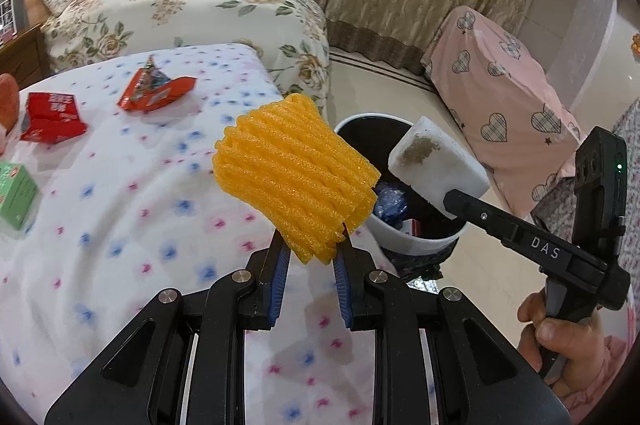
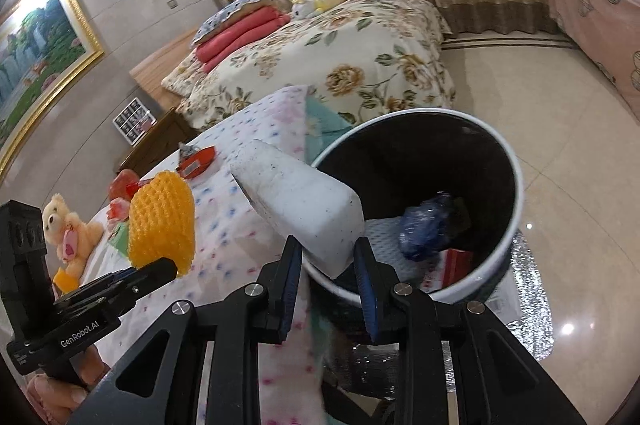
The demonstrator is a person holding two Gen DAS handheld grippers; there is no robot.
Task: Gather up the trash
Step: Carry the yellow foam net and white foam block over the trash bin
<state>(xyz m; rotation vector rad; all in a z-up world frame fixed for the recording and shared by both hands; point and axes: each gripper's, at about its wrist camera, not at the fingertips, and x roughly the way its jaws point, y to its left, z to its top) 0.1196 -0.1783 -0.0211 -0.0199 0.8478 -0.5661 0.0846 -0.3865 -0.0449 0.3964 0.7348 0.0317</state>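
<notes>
My left gripper is shut on a yellow foam fruit net and holds it above the edge of the spotted bed cover, left of the bin. My right gripper is shut on a white foam block with a brown stain, held over the near rim of the round white bin with a black inside. The block and the bin also show in the left wrist view. The bin holds a blue crumpled wrapper and other scraps. The net shows at left in the right wrist view.
On the spotted cover lie a red snack wrapper, a red packet and a green box. A teddy bear sits at its left. A floral bed stands behind; a pink-covered object stands right.
</notes>
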